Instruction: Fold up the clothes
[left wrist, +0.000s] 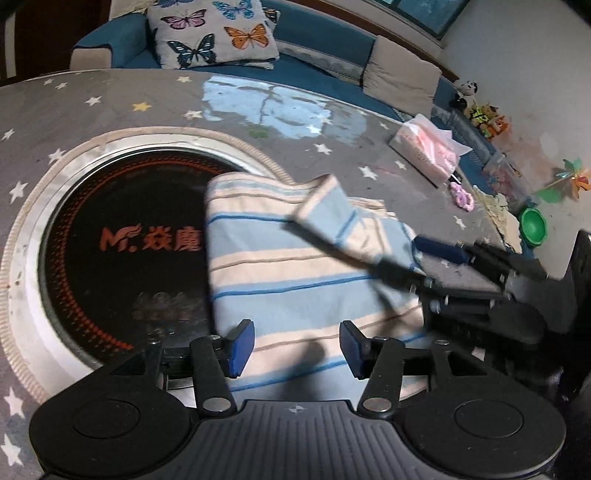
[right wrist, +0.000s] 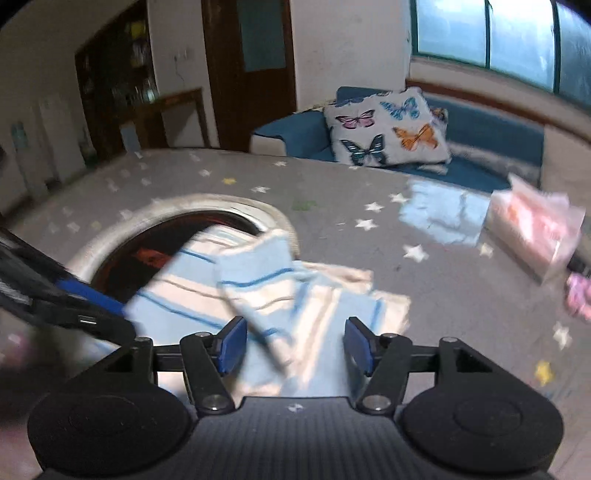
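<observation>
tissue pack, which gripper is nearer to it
Right. The right gripper sits over the striped cloth's edge facing the tissue pack; the left gripper hangs by the round cooktop.

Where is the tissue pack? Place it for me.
In the left wrist view the tissue pack lies on the star-patterned table at upper right, beyond the striped garment, beside a pink ring toy.

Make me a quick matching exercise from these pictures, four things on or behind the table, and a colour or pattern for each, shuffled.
Things:
1. cushion
2. folded garment
3. small bowl
4. tissue pack

Descriptions:
A. green
B. pink and white
C. butterfly print
D. light blue and cream stripes

Pairs: 1-C, 2-D, 3-A, 4-B
</observation>
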A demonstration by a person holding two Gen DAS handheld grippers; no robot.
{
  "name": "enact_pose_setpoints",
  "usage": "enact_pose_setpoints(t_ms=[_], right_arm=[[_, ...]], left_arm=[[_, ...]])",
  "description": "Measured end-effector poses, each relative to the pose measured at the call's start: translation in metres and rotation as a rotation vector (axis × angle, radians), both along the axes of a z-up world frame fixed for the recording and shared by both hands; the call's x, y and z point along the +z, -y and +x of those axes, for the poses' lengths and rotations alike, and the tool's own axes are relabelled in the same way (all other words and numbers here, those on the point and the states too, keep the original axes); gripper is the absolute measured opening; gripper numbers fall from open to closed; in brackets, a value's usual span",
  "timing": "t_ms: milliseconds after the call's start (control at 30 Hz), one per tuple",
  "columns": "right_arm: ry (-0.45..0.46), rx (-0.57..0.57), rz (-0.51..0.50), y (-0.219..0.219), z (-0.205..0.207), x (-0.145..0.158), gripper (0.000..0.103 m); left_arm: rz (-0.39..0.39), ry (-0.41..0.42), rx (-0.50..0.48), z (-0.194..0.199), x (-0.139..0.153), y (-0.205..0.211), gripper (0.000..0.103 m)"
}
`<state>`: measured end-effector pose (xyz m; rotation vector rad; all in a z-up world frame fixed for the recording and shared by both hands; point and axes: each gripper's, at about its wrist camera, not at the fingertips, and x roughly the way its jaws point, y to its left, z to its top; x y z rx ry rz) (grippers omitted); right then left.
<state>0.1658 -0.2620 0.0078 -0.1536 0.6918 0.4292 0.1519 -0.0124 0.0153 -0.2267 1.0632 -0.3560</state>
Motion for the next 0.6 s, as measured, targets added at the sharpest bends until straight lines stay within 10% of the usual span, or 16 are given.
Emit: enact_pose_setpoints(t_ms=[400,600], right_arm=[[0.032,-0.186,0.103,0.044,0.013,0.011,0.067],[-0.012,-0.031,0.193,0.02,0.023,0.011,0.038]], left_arm=[[0.019,0.025,0.044,0.019,-0.004,-0.01,0.062],[0.084,0.083,0.045,0.032,-0.006,0.0,0.062]])
